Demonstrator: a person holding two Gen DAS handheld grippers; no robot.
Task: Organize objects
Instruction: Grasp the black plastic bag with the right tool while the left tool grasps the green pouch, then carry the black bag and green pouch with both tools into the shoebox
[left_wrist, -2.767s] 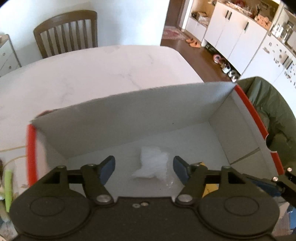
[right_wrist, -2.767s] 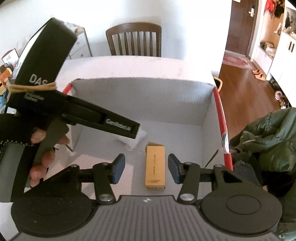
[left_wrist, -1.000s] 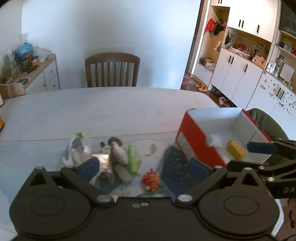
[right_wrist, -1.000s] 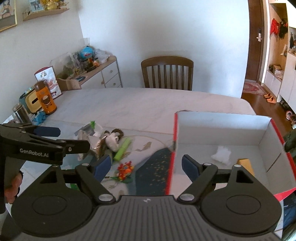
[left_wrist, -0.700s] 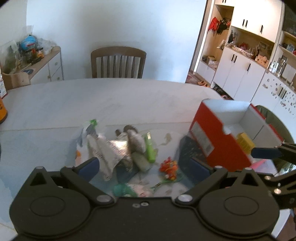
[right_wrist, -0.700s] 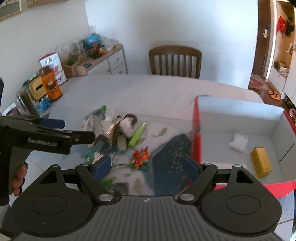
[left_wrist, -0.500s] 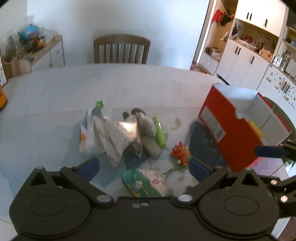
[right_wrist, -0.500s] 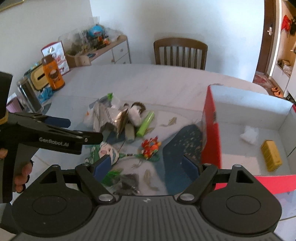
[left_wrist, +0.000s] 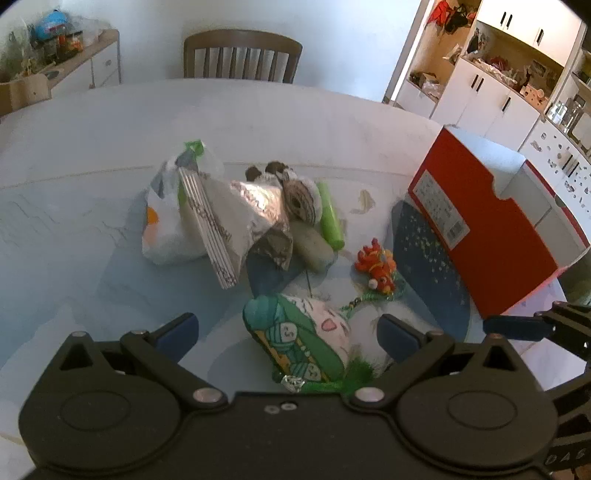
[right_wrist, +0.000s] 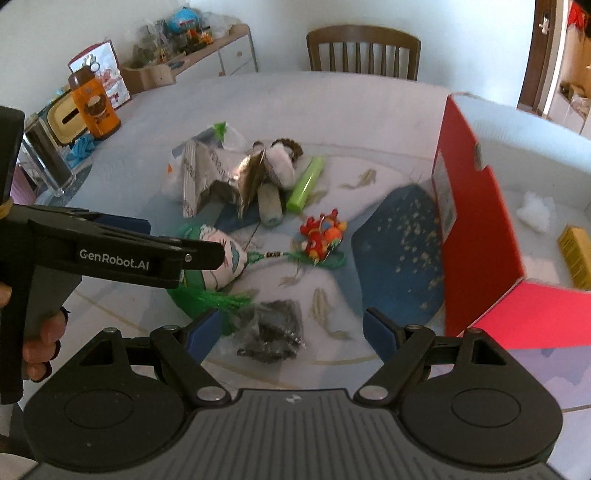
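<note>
A red shoe box stands open at the table's right. Inside it lie a white wad and a small yellow box. Left of it is a loose pile: a plastic bag, a foil packet, a plush toy, a green tube and a red toy ornament. My left gripper is open, its fingers on either side of a green and white pouch. My right gripper is open just above a dark crinkled bag.
A wooden chair stands at the table's far side. An orange bottle and a tissue box sit at the table's left edge. A sideboard and white cabinets line the walls.
Both grippers have left the red box, swung left over the pile and come down closer to the table. Both stayed open.
</note>
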